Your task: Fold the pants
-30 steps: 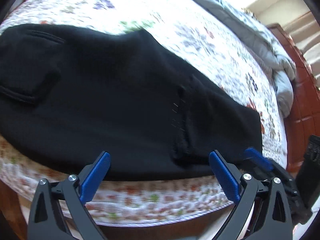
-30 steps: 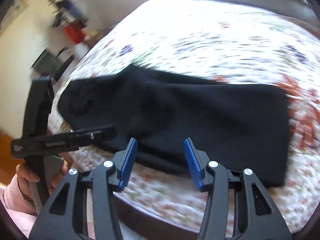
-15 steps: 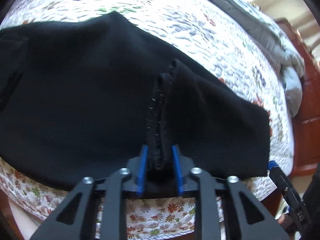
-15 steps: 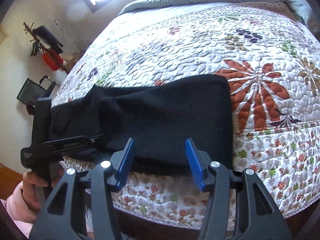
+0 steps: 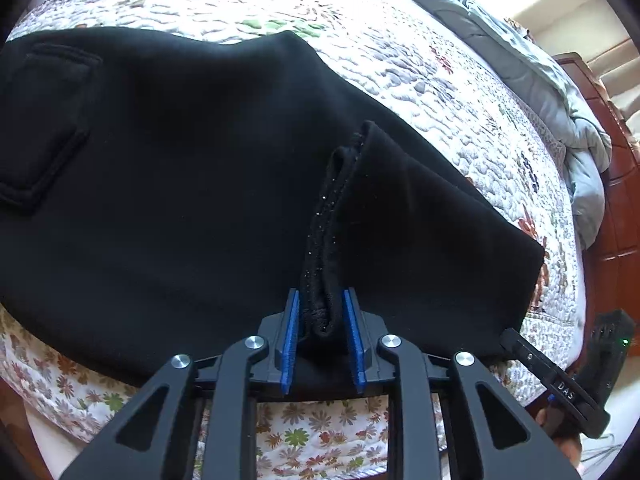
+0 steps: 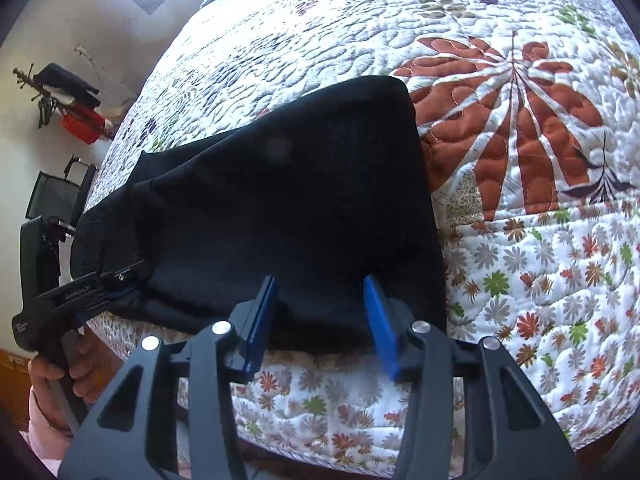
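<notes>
Black pants [image 5: 168, 184] lie flat along the near edge of a flowered quilt [image 5: 400, 60]. A back pocket shows at the left in the left wrist view. My left gripper [image 5: 322, 336] is shut on the hem of the folded-over legs and holds it up as a ridge. In the right wrist view the pants [image 6: 304, 208] end at a fold on the right. My right gripper [image 6: 320, 320] is open, with its blue fingers on either side of the pants' near edge by that fold.
The quilt [image 6: 520, 260] drops over the bed's near edge. A grey duvet [image 5: 560, 92] is bunched at the far side by a wooden headboard [image 5: 616, 208]. A coat rack [image 6: 68, 100] and a chair [image 6: 56, 196] stand by the wall on the left.
My left gripper closed on the leg hem and now holds it raised. My right gripper moved right and in to the near edge by the fold, still open.
</notes>
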Motion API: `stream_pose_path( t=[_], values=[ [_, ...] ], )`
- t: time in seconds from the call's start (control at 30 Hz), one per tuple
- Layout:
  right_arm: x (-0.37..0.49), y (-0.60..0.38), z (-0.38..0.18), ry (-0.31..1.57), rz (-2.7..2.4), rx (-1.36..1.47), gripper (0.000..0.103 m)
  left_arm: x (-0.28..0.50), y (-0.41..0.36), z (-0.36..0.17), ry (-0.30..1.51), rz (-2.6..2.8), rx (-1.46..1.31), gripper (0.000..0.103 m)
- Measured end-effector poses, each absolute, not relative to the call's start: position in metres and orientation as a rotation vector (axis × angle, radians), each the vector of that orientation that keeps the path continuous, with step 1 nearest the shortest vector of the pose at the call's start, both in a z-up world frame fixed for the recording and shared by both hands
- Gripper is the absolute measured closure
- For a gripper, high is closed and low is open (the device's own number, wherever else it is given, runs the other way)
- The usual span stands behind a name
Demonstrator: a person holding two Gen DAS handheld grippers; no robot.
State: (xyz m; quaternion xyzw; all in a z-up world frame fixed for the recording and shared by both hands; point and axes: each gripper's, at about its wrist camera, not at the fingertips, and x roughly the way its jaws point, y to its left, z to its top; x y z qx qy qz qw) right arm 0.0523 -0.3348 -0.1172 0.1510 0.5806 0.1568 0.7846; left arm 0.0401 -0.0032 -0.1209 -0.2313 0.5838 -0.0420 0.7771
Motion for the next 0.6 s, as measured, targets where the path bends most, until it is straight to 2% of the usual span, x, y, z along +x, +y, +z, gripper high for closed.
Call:
stream_pose_path(
  t=[0.17, 0.23, 0.3, 0.47, 0.6],
  values=[
    [0.060, -0.340, -0.075, 1.169, 0.352, 0.307, 0.053, 0.034, 0.006, -0.079, 1.154, -0.103, -0.486, 0.076],
    [0.073, -0.338, -0.062, 1.145, 0.358, 0.289, 0.053, 0.041, -0.004, -0.062, 1.113, -0.137, -0.462, 0.070],
    [0.092, -0.333, -0.058, 1.143, 0.355, 0.262, 0.053, 0.053, -0.018, -0.055, 1.095, -0.188, -0.463, 0.056],
    [0.130, -0.336, -0.092, 1.236, 0.339, 0.305, 0.055, 0.088, -0.053, -0.100, 1.236, -0.224, -0.429, 0.057],
    [0.138, -0.347, -0.123, 1.255, 0.341, 0.413, 0.056, 0.087, -0.054, -0.123, 1.267, -0.224, -0.425, 0.058]
  ],
)
